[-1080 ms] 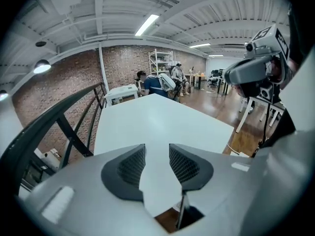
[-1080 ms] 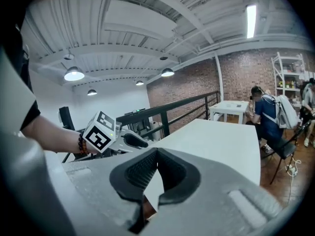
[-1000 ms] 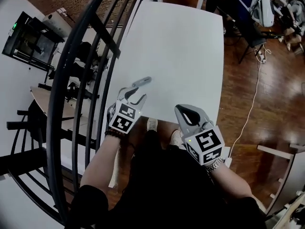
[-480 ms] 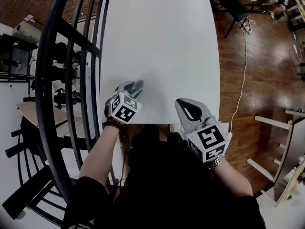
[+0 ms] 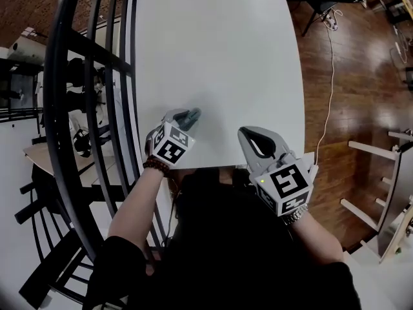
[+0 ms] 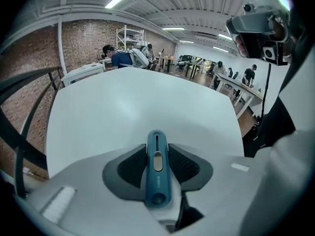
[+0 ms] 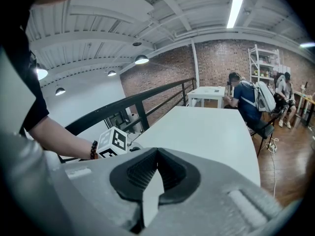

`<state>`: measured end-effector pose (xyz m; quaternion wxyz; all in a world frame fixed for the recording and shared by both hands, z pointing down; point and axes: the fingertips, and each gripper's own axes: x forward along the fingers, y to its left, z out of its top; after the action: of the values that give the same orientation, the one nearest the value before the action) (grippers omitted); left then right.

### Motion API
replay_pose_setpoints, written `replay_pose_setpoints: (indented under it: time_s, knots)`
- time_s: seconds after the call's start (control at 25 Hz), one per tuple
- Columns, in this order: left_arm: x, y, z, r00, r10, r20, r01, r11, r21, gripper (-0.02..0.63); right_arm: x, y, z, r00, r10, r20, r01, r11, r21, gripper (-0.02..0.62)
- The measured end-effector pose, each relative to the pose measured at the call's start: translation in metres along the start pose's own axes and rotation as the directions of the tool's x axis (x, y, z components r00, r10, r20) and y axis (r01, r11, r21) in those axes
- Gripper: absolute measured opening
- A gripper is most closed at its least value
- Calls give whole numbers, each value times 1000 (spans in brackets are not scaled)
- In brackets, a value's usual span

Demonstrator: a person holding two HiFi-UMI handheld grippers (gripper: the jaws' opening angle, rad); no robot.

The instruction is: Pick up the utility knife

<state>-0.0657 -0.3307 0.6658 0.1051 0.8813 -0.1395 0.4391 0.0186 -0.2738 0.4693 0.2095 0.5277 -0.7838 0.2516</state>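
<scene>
The teal utility knife point(image 6: 157, 168) lies lengthwise between my left gripper's point(image 6: 157, 149) dark pads, its tip pointing out over the white table point(image 6: 138, 102). The jaws are closing, and both pads touch the knife's sides. In the head view the left gripper point(image 5: 184, 118) is low at the table's near-left edge, with the knife's end point(image 5: 193, 115) poking out past it. My right gripper point(image 5: 248, 134) hangs over the table's near edge, shut with nothing in it. Its fingertips point(image 7: 156, 154) meet in the right gripper view.
A black curved railing point(image 5: 97, 76) runs close along the table's left side. Wooden floor with a white cable point(image 5: 329, 76) lies to the right. People sit at desks point(image 7: 241, 100) beyond the table's far end.
My left gripper came down onto the knife near the table's front-left edge and its jaws came in around it. The right gripper shifted a little and stayed shut.
</scene>
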Motion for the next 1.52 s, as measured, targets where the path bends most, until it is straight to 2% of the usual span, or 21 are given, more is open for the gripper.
replay_pose_setpoints:
  time_s: [0.12, 0.28, 0.52, 0.72, 0.92, 1.32, 1.52]
  knots:
    - [-1, -3, 1, 1000, 2, 1, -2, 1000, 26, 160, 0, 5, 5, 1000, 6, 16, -5, 1000, -13, -8]
    - [-14, -8, 12, 999, 22, 27, -23, 1000, 14, 158, -7, 2, 4, 1000, 15, 18, -15, 1000, -4, -8]
    - [-42, -16, 50, 990, 89, 113, -87, 996, -23, 156, -17, -5, 5, 998, 50, 32, -49, 998, -32, -8]
    - [-69, -34, 96, 970, 142, 197, -134, 989, -56, 156, -28, -18, 17, 995, 74, 64, -69, 995, -77, -8]
    - [-91, -53, 143, 949, 166, 270, -145, 985, -94, 156, -45, -33, 34, 987, 78, 138, -64, 992, -104, -8]
    - [-123, -66, 207, 896, 220, 386, -187, 975, -123, 156, -62, -55, 45, 975, 87, 203, -65, 991, -114, -8]
    - [-127, -73, 223, 884, 226, 409, -186, 973, -134, 156, -68, -60, 48, 973, 91, 213, -67, 991, -117, -8]
